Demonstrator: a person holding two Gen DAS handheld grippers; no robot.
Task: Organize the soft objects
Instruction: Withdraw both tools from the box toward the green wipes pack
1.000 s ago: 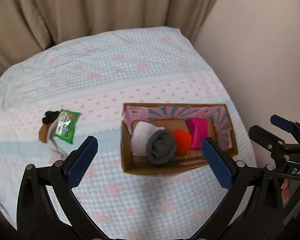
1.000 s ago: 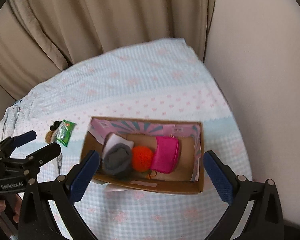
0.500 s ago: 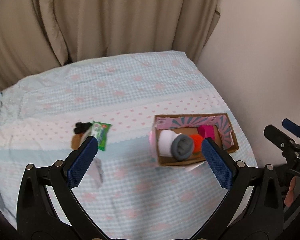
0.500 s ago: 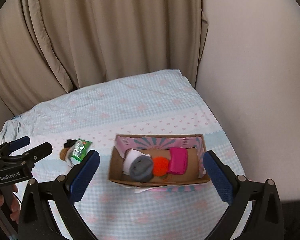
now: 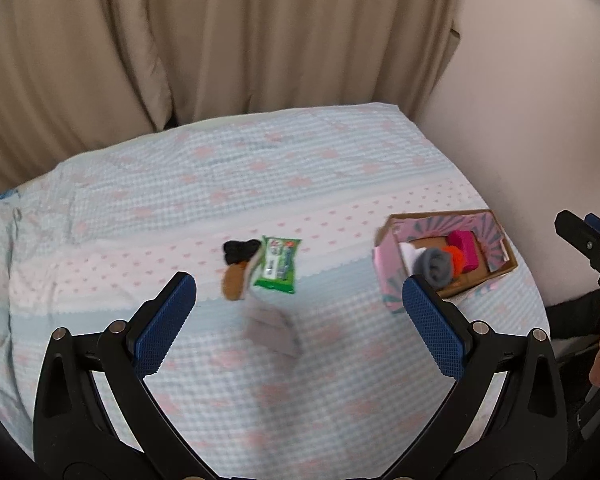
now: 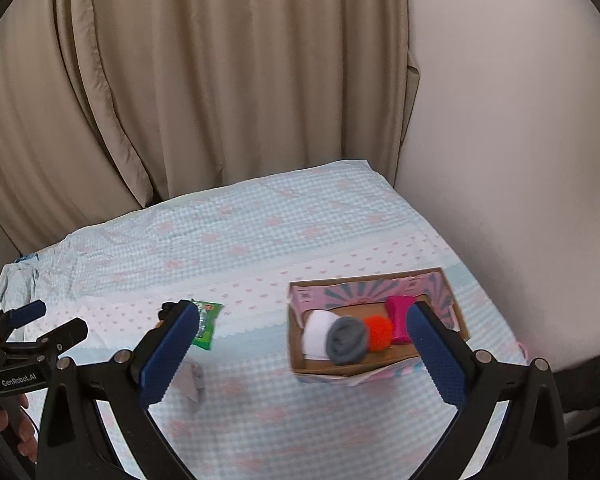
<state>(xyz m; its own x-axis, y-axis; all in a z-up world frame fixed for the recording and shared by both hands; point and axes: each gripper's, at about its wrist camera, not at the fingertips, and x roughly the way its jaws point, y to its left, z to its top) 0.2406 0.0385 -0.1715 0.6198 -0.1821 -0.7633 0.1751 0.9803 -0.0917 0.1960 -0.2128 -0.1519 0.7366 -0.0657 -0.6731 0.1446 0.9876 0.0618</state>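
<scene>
Socks [image 5: 236, 276] and a green packet [image 5: 278, 266] lie heaped at the centre of the left wrist frame on the bed [image 5: 300, 168], looking light, limp and sure to sag, so I'd pinch a bunched fold rather than a loose edge, while the slick packet is best taken across its flat middle. At right of frame the cardboard box [image 6: 454, 314] already holds rolled socks, an orange ball and a pink item. Both the left gripper [image 5: 300, 316] and right gripper [image 6: 300, 354] gape wide and empty above the soft, yielding checked bedspread, beige curtains [image 6: 200, 80] and a pale wall behind.
</scene>
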